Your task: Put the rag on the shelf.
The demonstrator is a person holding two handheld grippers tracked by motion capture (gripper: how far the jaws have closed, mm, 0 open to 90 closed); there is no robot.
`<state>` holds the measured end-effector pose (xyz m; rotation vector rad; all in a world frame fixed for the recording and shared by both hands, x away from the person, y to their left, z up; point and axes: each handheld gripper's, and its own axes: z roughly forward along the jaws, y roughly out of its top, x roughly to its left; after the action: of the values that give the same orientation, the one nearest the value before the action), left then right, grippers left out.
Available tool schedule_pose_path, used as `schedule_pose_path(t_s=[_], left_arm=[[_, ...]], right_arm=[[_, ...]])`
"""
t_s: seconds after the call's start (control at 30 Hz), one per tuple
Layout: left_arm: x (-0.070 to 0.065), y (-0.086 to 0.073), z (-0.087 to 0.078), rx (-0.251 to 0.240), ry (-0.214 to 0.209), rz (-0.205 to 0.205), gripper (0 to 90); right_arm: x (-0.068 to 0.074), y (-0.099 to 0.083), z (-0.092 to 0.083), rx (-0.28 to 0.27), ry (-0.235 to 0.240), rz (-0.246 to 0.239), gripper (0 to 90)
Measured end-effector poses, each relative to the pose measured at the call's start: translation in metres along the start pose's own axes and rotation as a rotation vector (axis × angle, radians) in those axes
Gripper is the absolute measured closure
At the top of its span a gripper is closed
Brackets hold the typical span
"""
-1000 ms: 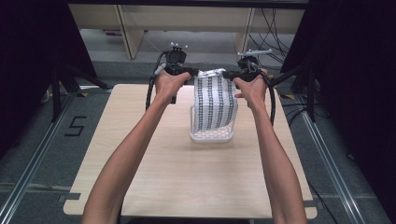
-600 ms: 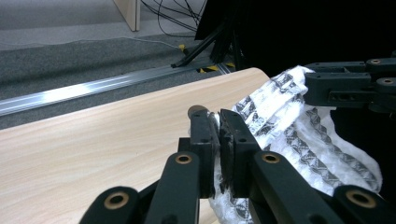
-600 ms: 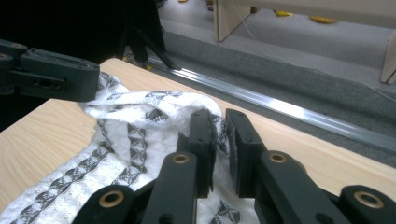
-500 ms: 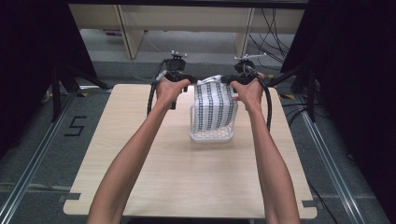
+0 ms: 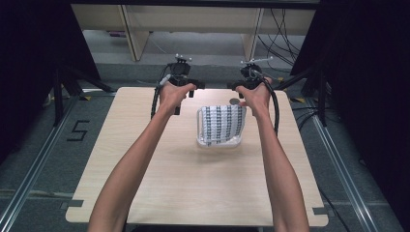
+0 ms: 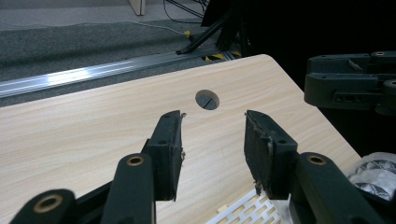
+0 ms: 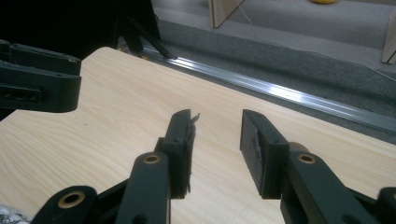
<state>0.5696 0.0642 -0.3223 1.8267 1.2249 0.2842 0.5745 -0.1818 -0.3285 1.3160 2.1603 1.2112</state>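
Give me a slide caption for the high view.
Both grippers, left and right, open above the patterned cloth draped in the white basket.

B&W patterned cloth [image 5: 221,124] lies crumpled in white perforated basket [image 5: 200,140], mid-table, draped over rim.

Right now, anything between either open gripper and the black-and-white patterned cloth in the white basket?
Nothing visible. The black-and-white patterned cloth lies draped in the white perforated plastic basket, below and between the left gripper and right gripper. Both sets of jaws have just been opening, with nothing between them, over the bare wooden table.
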Motion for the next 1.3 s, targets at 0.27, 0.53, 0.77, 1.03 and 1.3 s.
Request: schedule_pose_path(t_s=[0.27, 0.53, 0.77, 1.03, 1.3], left_arm=[[0.002, 0.000, -0.006, 0.002, 0.008, 0.009, 56.6], [0.004, -0.003, -0.012, -0.002, 0.006, 0.010, 54.4], [0.003, -0.005, -0.022, -0.018, 0.013, 0.032, 48.8], [0.004, -0.011, -0.037, -0.028, 0.010, 0.035, 43.9], [-0.005, -0.020, -0.051, -0.031, -0.014, 0.070, 40.9]], right_arm=[[0.001, 0.001, -0.005, -0.004, -0.005, 0.017, 64.2], [0.003, 0.001, -0.010, -0.012, 0.008, -0.013, 62.6], [0.007, 0.004, -0.021, -0.043, 0.015, -0.057, 60.8], [0.011, -0.001, -0.038, -0.056, 0.026, -0.040, 57.4], [0.006, -0.015, -0.055, -0.080, 0.032, -0.047, 52.2]])
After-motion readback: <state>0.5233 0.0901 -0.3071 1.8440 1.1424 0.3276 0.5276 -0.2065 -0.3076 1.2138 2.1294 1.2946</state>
